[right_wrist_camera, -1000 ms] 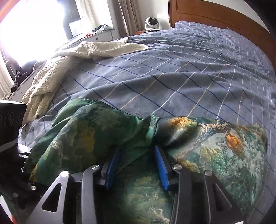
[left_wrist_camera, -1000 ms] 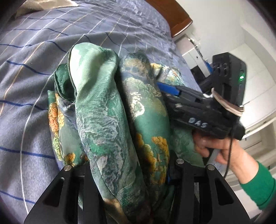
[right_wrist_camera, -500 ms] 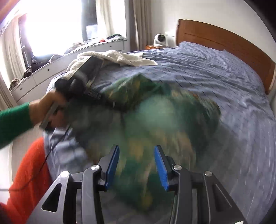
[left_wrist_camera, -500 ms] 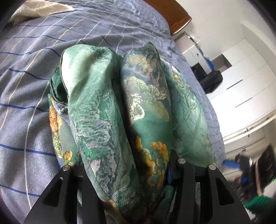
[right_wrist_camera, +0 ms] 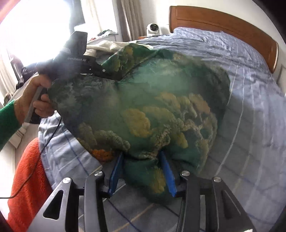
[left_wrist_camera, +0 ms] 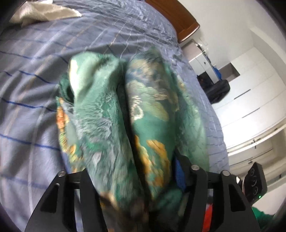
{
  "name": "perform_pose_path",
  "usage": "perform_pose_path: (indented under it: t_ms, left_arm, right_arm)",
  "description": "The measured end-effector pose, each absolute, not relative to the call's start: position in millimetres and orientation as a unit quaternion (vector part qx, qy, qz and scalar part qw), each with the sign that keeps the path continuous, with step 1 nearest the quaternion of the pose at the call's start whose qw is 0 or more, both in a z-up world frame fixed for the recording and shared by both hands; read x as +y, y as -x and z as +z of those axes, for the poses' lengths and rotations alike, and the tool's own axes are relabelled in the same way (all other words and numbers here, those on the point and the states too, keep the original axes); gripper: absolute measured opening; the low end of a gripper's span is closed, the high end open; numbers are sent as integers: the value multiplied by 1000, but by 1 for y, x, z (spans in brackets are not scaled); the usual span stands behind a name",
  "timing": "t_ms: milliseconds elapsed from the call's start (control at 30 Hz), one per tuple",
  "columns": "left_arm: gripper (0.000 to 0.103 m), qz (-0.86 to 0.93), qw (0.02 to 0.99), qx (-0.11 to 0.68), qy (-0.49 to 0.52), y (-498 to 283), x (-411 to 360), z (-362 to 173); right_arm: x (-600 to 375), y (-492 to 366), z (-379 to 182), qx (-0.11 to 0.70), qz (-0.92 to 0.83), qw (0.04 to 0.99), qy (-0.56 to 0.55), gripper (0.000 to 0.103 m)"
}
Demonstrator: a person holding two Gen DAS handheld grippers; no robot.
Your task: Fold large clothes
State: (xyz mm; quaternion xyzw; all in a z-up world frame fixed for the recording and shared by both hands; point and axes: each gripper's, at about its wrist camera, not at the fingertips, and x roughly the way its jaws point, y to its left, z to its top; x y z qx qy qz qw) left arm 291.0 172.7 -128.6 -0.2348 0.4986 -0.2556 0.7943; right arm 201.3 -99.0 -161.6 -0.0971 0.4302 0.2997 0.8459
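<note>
A large green garment (left_wrist_camera: 125,116) with orange and cream flower print is bunched and held above a blue checked bed (left_wrist_camera: 35,53). My left gripper (left_wrist_camera: 132,178) is shut on a thick fold of it, and the cloth hides most of its fingers. In the right wrist view the garment (right_wrist_camera: 152,110) hangs spread between both grippers. My right gripper (right_wrist_camera: 143,171) is shut on its lower edge, blue pads on either side of the cloth. The left gripper (right_wrist_camera: 100,69) grips the garment's upper left corner there.
The blue bed (right_wrist_camera: 250,107) has a wooden headboard (right_wrist_camera: 223,23) at the far end. A cream blanket (left_wrist_camera: 41,12) lies at the bed's far left. White wardrobes (left_wrist_camera: 250,89) stand to the right. The person's orange-clad leg (right_wrist_camera: 26,178) is at the bed's near edge.
My right gripper pulled back and away from the left one, and the garment spread out between them. It has lifted off the bed. Both views are motion-blurred.
</note>
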Motion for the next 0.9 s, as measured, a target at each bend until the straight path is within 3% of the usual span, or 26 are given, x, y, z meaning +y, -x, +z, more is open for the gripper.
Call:
perform_pose_path:
  t_ms: [200, 300, 467, 767, 900]
  left_arm:
    - [86, -242, 836, 423, 252, -246, 229, -81]
    - [86, -204, 836, 433, 270, -235, 258, -96]
    - [86, -201, 818, 454, 290, -232, 265, -129]
    - [88, -289, 778, 494, 260, -294, 215, -165]
    - [94, -306, 769, 508, 237, -319, 193, -162]
  right_arm:
    - [-87, -223, -94, 374, 329, 866, 47, 46]
    - [-62, -254, -93, 368, 340, 865, 37, 46]
    - [-8, -304, -148, 442, 367, 818, 31, 46]
    - [24, -296, -168, 420, 355, 828, 108, 46]
    - [26, -292, -168, 410, 354, 833, 116, 46]
